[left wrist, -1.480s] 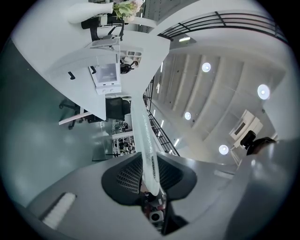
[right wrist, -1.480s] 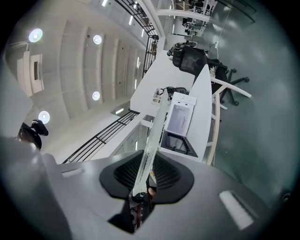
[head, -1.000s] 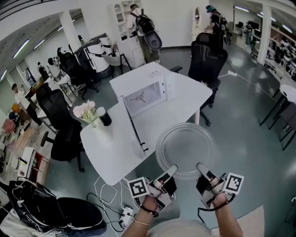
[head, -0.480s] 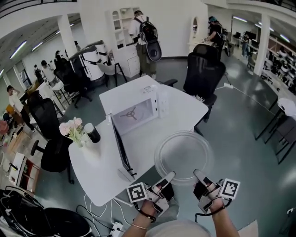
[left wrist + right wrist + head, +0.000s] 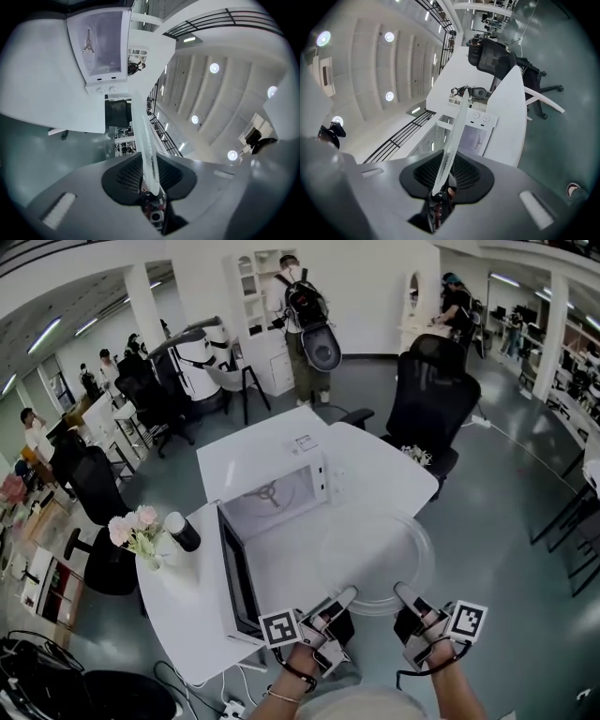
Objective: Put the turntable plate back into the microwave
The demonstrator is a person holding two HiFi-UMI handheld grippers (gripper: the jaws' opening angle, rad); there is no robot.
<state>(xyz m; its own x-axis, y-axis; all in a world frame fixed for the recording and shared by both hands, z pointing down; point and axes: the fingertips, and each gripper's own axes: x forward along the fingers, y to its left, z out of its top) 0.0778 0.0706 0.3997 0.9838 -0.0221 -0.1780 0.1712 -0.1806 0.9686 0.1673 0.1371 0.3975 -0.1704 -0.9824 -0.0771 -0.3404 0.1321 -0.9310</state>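
Head view, near to far: we've got the left tool [image 5: 343, 600] and right tool [image 5: 405, 594] each pinching the near rim of the clear round glass turntable plate [image 5: 373, 554]. We hold it roughly level over the white table [image 5: 394, 474], just right of the open door [image 5: 236, 579]. The white microwave [image 5: 281, 491] is beyond, with its drive hub visible in the cavity. Our read: the glass is heavy, stiff, slick and breakable. Rim grips only, pinches firm and spaced apart, no tilting.

Left tongs [image 5: 347, 595], right tongs [image 5: 401, 591], level, clamped.
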